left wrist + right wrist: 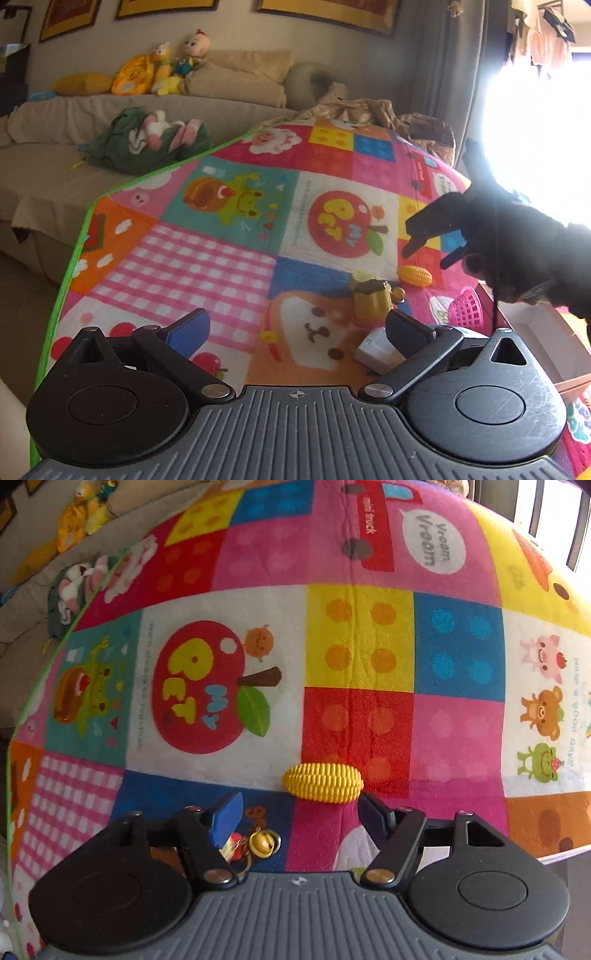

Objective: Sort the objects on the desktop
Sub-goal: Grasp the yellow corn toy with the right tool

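A yellow toy corn cob (322, 783) lies on the colourful play mat (362, 635); it also shows in the left wrist view (414, 275). My right gripper (299, 814) is open and empty, with the cob just beyond its fingertips; it shows in the left wrist view (430, 249) hovering above the cob. A small gold bell charm (263, 843) lies under its left finger. My left gripper (295, 328) is open and empty, low over the mat. Ahead of it stand a yellow-brown figurine (371, 299) with a bell (398, 294) and a white box-shaped object (375, 349).
A pink plastic basket (467, 308) and a white cardboard box (543, 332) sit at the mat's right side. A beige sofa (55, 122) with plush toys (173, 62) lies behind the mat. Bright window glare fills the right.
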Demonstrator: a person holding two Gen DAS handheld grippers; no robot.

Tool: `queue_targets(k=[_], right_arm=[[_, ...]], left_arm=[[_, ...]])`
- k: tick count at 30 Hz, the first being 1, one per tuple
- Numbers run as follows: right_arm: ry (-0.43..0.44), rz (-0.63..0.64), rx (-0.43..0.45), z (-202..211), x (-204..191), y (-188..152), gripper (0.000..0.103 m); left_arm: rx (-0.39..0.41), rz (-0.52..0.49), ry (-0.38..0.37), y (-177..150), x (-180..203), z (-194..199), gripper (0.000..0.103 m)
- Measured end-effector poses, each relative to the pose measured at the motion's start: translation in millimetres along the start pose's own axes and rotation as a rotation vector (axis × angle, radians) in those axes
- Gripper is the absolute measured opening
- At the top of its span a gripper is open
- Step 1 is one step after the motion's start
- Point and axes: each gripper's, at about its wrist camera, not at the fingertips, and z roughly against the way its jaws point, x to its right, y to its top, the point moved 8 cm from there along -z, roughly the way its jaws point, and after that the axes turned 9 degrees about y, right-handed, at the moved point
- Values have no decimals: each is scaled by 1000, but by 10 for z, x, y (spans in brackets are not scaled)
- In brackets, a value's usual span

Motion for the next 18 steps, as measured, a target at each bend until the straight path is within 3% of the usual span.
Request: queue_targets(k=[3,7,11,15,18], right_arm=[[-53,-56,-35,-376,156,128,74],[4,-122,-93,-560,217,67,67],[69,-39,-77,-268,32,-124,67],[204,39,-106,251,-166,-658,67],[336,9,-146,558,-311,-1107,67]], left_arm=[[-1,7,2,-37,-71,-12,103],[-20,1,3,-107,-51,-62,103],[-30,-5,13,-160,-3,-31,103],[-56,-35,16,-302,145,8,103],[-109,-106,-4,-540,370,19,103]])
